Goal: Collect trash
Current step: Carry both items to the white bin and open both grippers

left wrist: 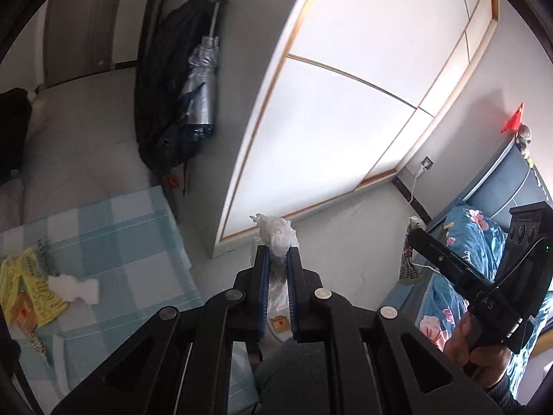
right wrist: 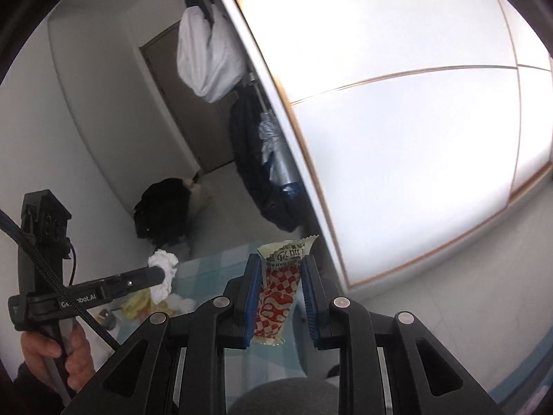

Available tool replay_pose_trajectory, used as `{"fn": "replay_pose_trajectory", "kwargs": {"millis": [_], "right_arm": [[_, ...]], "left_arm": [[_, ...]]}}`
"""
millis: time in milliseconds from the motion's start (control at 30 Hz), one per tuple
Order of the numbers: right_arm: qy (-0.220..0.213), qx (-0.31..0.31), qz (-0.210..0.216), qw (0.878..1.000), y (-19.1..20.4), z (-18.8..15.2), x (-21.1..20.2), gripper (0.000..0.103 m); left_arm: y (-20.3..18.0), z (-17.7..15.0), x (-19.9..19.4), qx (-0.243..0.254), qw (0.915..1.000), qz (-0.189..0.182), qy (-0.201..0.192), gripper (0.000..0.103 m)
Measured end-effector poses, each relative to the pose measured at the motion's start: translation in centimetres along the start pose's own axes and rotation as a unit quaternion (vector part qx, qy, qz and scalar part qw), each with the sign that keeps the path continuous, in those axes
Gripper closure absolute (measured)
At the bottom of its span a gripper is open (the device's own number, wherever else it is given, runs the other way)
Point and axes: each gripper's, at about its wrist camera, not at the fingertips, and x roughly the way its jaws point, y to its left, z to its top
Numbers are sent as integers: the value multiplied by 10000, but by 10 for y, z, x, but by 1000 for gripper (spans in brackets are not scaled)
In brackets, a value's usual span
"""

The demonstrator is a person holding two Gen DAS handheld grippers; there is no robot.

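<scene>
My left gripper is shut on a crumpled white tissue, held up in the air; it also shows in the right wrist view. My right gripper is shut on a red-and-white checked snack wrapper, also lifted; in the left wrist view it holds the wrapper at the right. On the checked tablecloth lie yellow wrappers and a white tissue piece.
A white wardrobe stands ahead. A black bag and a silver folded umbrella hang beside it. A bed with blue floral bedding is at the right. A black bag sits on the floor.
</scene>
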Motion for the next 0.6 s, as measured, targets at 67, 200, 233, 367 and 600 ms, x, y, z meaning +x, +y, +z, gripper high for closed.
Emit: {"fn": "replay_pose_trajectory", "kwargs": {"millis": [67,200,233,367,600], "right_arm": [[-3,127,-181,9998,-23,-1,-3,81],[54,420,-503,9978,-64,-9,1,81],[102,510,-565,9970,-74,-12,4,81],[337,899,-833,9919,-114,-35,20,81],[963,1377,-1131,9793,-162,-85,57,81]], "left_arm": [[-10,5,18,61,9997,-127,175,97],[-32,16,70,212,9967,-356,700,97],[-38,16,78,248,9953,-443,827,97],[-65,18,121,464,9868,-647,1412,97],[-79,-4,200,696,9466,-726,3064,97]]}}
